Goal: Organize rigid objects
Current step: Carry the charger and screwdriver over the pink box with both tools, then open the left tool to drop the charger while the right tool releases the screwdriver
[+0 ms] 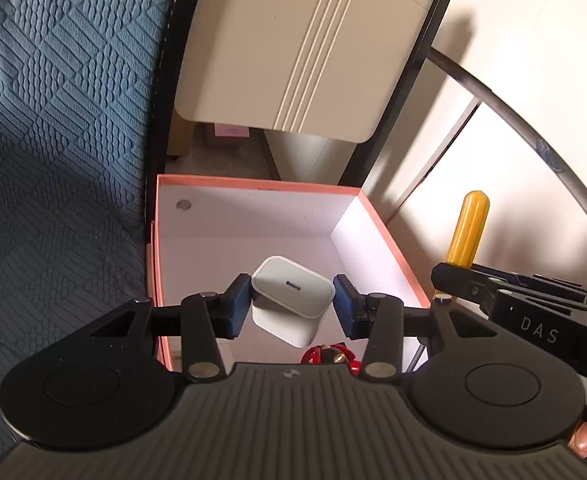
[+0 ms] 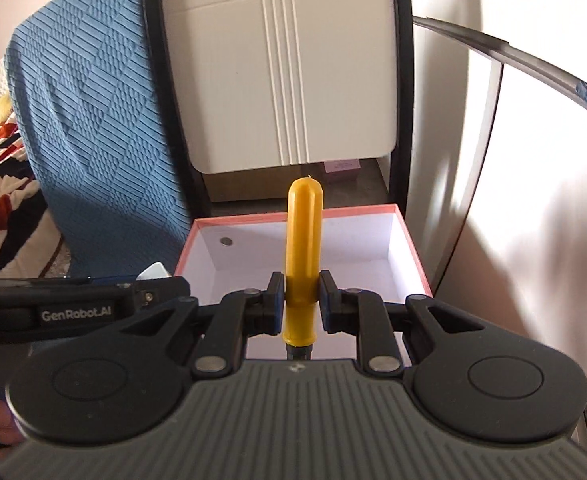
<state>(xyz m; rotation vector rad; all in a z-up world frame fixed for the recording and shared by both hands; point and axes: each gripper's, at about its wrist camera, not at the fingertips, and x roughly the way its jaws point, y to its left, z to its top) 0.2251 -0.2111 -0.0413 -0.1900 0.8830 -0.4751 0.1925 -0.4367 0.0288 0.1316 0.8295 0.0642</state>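
- Left wrist view: left claw (image 1: 292, 305) clamped on glossy white charger cube (image 1: 289, 300), frame centre, above pink-rimmed white cardboard box (image 1: 389, 240).
- Right claw (image 2: 300, 298) clamped on smooth yellow round-tipped handle (image 2: 304, 252), frame centre.

1. The yellow plastic tool handle (image 2: 302, 264) runs down behind the right gripper's grey ribbed body; its dark shaft (image 2: 298, 352) shows only as a stub, so the tool's working end cannot be told.
2. A red and brass object (image 1: 331, 356) in the pink-rimmed white cardboard box (image 1: 389, 240) is mostly covered by the left gripper's body; what it is stays unclear.
3. The white cube charger (image 1: 291, 300) hides its lower face, prongs unseen.
4. Small print on the box's far rim (image 1: 268, 189) and on a pink label (image 1: 231, 131) beyond is too small to read.
5. The beige ribbed panel (image 1: 293, 48) is cut off at the top edge.
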